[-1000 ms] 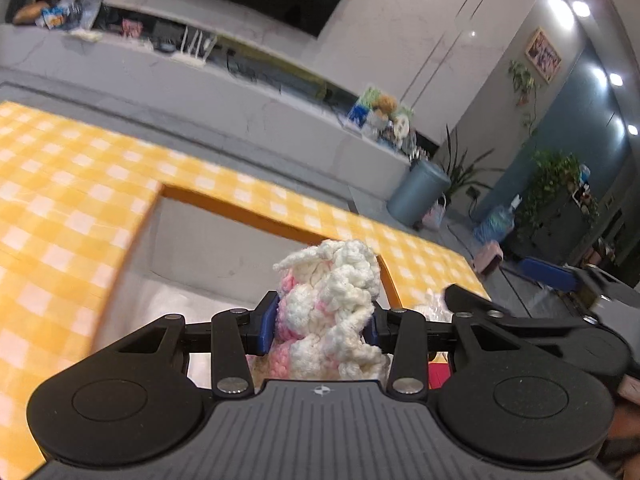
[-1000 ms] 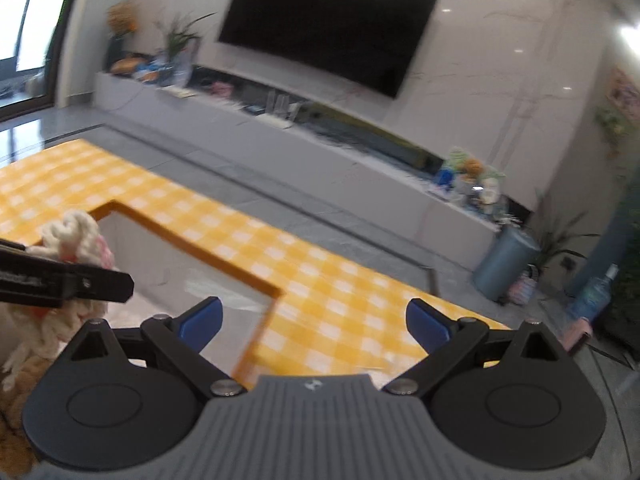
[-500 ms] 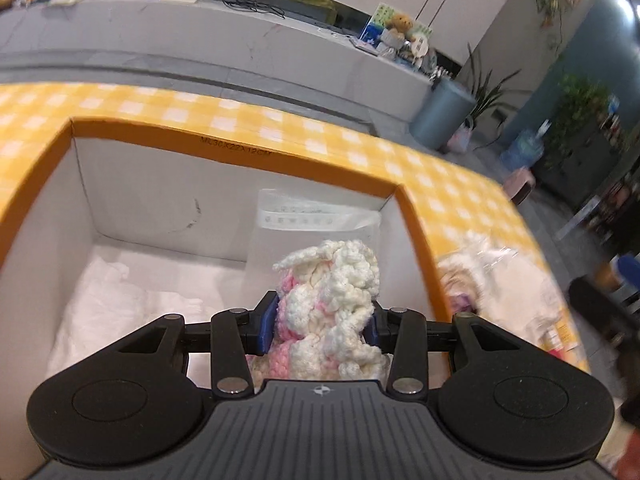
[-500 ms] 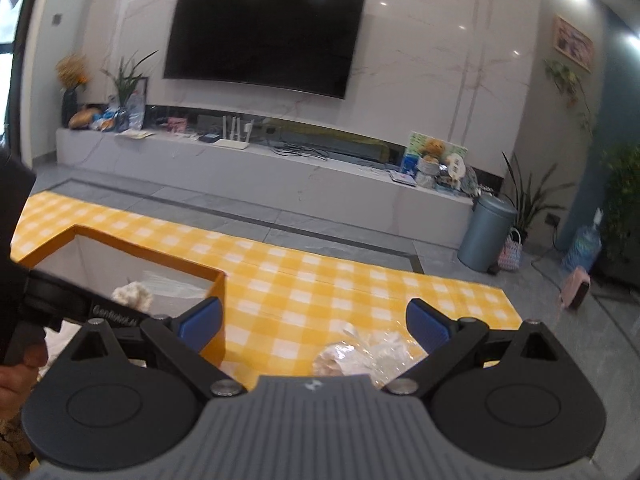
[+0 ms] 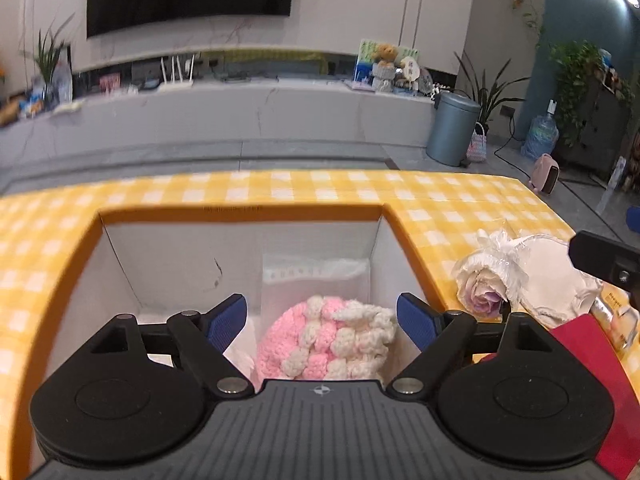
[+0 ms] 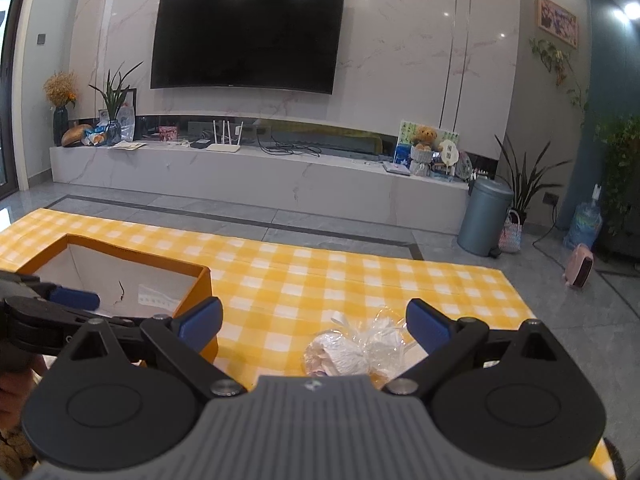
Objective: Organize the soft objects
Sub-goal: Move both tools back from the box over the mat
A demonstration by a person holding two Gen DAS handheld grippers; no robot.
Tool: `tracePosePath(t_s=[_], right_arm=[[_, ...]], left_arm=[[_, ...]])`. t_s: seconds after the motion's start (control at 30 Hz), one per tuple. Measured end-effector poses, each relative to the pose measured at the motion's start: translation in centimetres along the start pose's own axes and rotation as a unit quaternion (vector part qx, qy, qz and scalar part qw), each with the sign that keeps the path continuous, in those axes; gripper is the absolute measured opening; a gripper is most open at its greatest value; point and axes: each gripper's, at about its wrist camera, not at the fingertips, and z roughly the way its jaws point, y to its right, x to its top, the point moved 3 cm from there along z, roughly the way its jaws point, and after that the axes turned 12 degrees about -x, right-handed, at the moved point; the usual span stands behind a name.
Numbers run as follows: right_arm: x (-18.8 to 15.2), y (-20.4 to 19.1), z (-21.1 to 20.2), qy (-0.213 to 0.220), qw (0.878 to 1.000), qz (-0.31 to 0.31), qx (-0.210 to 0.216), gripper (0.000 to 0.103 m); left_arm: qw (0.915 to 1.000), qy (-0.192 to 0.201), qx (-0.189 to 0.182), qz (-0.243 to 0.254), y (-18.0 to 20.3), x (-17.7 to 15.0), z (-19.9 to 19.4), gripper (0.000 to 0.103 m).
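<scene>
My left gripper (image 5: 322, 316) has just been opening; its jaws stand wide, releasing the crocheted piece (image 5: 326, 340) into the orange box (image 5: 240, 213). My right gripper (image 6: 314, 322), jaws spread and empty, faces the wrapped rose (image 6: 352, 350) for collection.

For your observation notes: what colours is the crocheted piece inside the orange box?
Pink and cream-white, in bobbled patches, on the crocheted piece; clearest in the left wrist view.

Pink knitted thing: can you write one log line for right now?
left gripper: jaws just opened | pink knitted thing: released in orange box | right gripper: open, over wrapped flower
</scene>
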Motion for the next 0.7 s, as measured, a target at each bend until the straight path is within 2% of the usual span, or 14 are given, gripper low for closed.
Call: tracePosePath(t_s=[0.17, 0.3, 0.5, 0.7], right_arm=[[0.1, 0.4, -0.3, 0.001, 1.000, 0.004, 0.003, 0.096], [0.0, 0.6, -0.6, 0.003, 1.000, 0.001, 0.002, 0.096], [0.9, 2.3, -1.8, 0.019, 1.000, 0.000, 0.005, 0.096], [2.1, 7.2, -3.9, 0.036, 0.998, 0.051, -0.021, 0.096]], left_arm=[[0.9986, 0.019, 0.048, 0.008, 0.5, 1.0, -0.8, 0.100], [0.9978, 0.025, 0.062, 0.001, 0.5, 1.1, -1.4, 0.099], [0.9981, 0.047, 0.040, 0.005, 1.7, 2.1, -3.2, 0.099], [0.9978, 0.064, 0.012, -0.006, 2.8, 2.3, -5.0, 0.099]])
